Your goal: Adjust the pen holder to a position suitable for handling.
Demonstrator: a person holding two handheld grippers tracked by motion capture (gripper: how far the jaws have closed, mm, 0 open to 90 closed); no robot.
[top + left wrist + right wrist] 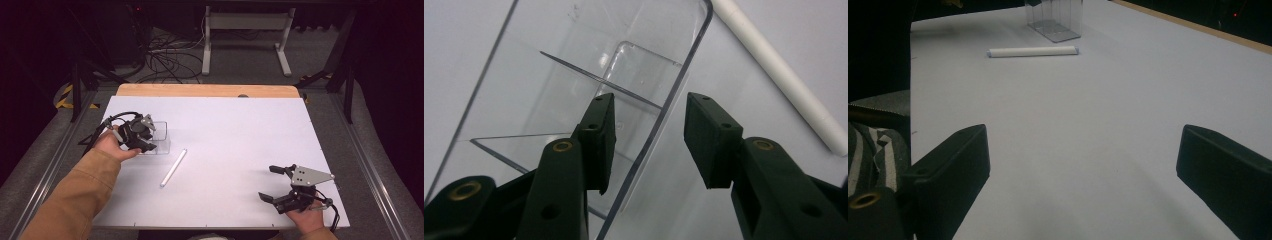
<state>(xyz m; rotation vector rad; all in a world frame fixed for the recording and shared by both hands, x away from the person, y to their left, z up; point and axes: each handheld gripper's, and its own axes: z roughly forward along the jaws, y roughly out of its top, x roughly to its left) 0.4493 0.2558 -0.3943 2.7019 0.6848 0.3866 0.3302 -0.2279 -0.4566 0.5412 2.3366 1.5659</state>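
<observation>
White table [240, 130] with a clear plastic box [159, 137] near its left edge, roughly midway along it, and a white tube [173, 167] lying flat just beside the box toward the table's middle, not touching it. Left gripper [146, 136] sits at the box, jaws apart and straddling one clear side wall: in the left gripper view [649, 135] one jaw is inside the box [574, 65], the other outside, gap on both sides of the wall (no contact visible), tube [784, 75] past the outer jaw. Right gripper [267, 182] near the table's near right corner, jaws wide open, holding nothing; the right gripper view [1083, 165] has bare table between the jaws, tube [1033, 51] and box [1054, 20] well ahead.
</observation>
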